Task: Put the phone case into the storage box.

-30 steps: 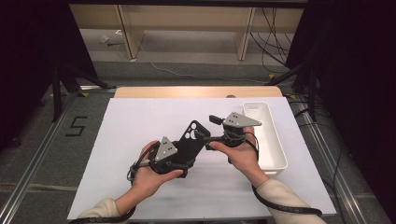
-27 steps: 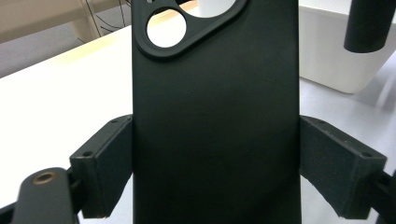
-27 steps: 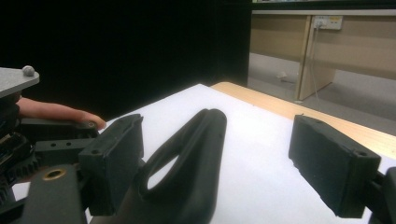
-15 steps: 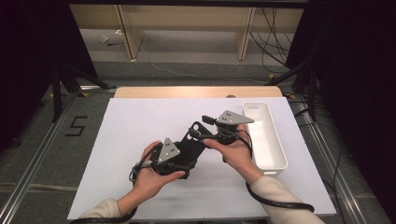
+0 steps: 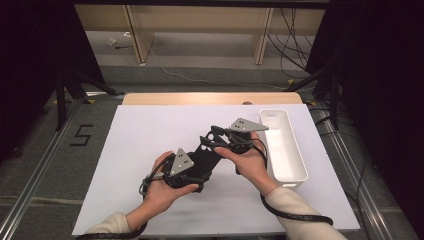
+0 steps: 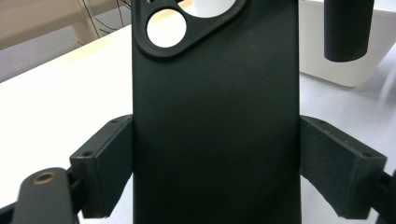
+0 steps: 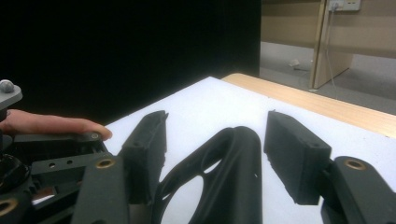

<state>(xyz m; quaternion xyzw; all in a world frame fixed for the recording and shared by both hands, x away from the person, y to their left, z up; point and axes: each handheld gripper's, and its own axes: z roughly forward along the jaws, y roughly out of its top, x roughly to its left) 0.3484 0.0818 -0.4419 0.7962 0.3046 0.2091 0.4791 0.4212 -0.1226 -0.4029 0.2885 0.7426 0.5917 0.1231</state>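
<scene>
Nearest the person, the left gripper [image 5: 200, 162] is clamped across the sides of a black phone case [image 6: 215, 121], holding it just above the white table [image 5: 150, 135]. The right gripper [image 5: 216, 137] has just been closing, its jaws either side of the case's camera end but not yet pressing. Beyond, at the right, stands a white tray [image 5: 285, 145].

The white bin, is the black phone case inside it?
No, the black phone case is clamped in the left hand-held gripper above the table, beside the white bin.
</scene>
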